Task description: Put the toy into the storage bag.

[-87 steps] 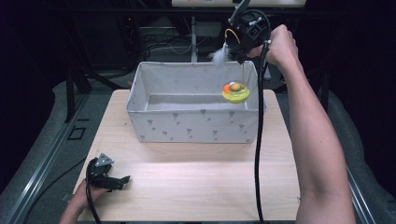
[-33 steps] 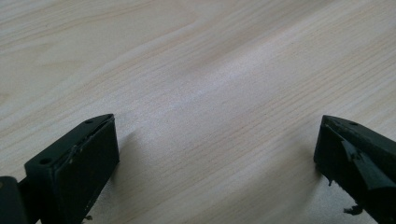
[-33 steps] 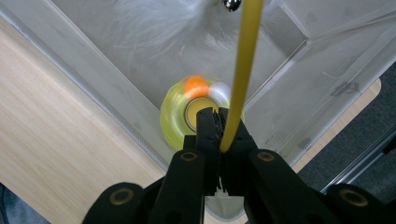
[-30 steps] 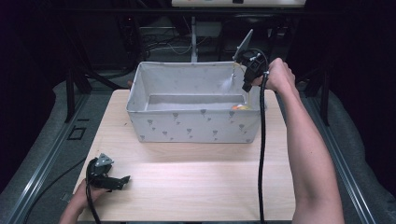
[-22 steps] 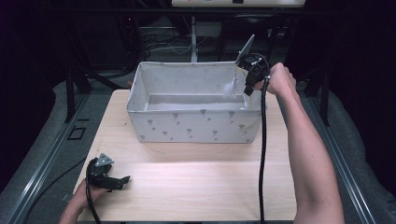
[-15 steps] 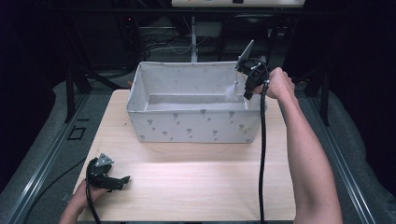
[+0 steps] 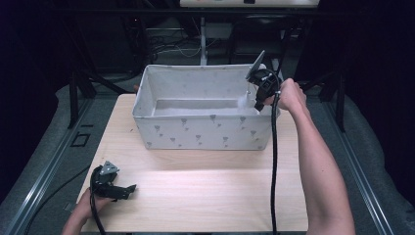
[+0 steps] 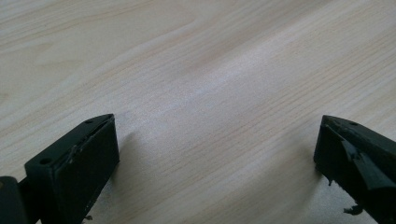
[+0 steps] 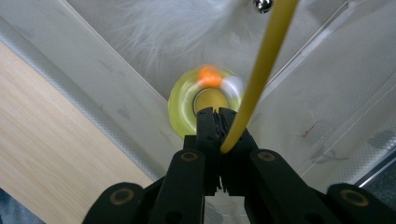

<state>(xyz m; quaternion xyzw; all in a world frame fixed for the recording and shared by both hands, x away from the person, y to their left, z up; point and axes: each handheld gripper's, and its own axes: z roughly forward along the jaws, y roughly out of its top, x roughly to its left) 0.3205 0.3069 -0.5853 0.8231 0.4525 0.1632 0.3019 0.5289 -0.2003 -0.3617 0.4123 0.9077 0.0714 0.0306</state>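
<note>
My right gripper [image 7: 258, 100] hangs over the far right corner of the fabric bin [image 7: 205, 128], jaws pinched tight on a thin yellow wand [image 9: 259, 70] that carries white feathers [image 9: 187, 28] and a small bell [image 9: 263, 4]. Below, on the bin floor, sits the yellow ring toy [image 9: 205, 105]. To place well I judge I should lower straight, keep clear of the bin wall, and release only once the wand rests. My left gripper [image 7: 117, 191] lies on the table [image 7: 205, 191] at the near left, jaws wide and empty.
</note>
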